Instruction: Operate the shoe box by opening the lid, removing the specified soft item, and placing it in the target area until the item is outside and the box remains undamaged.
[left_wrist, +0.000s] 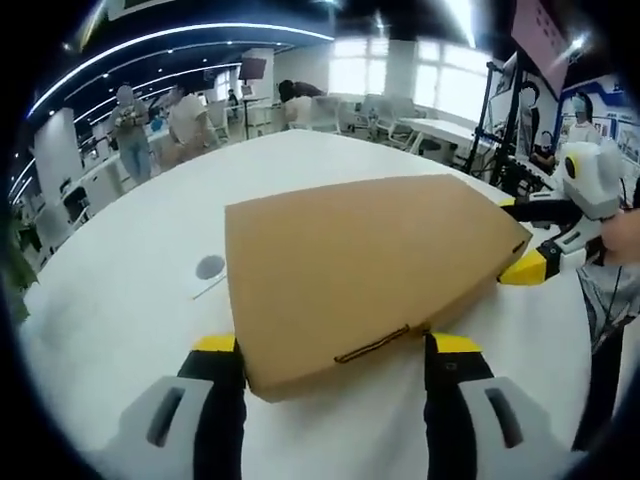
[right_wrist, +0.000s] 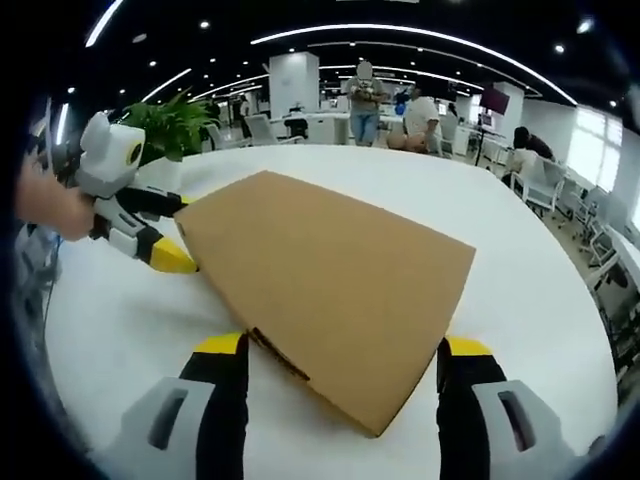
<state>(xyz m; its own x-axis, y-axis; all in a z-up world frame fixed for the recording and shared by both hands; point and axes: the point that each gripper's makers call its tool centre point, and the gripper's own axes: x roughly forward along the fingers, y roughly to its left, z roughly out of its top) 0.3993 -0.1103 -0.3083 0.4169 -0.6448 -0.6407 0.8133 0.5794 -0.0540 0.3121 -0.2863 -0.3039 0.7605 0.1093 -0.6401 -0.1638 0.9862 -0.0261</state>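
Premises appear to be an open-plan office, possibly doubling as a lab. Evidence: long ceiling light strips (right_wrist: 420, 45), rows of desks and office chairs (right_wrist: 545, 175), large windows (left_wrist: 440, 85), standing people (left_wrist: 133, 125), a potted plant (right_wrist: 170, 125), and a white table (left_wrist: 120, 300).

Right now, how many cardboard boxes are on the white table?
1. A single closed cardboard box lies on the white table, between the left gripper and the right gripper. Anything behind it may be hidden.
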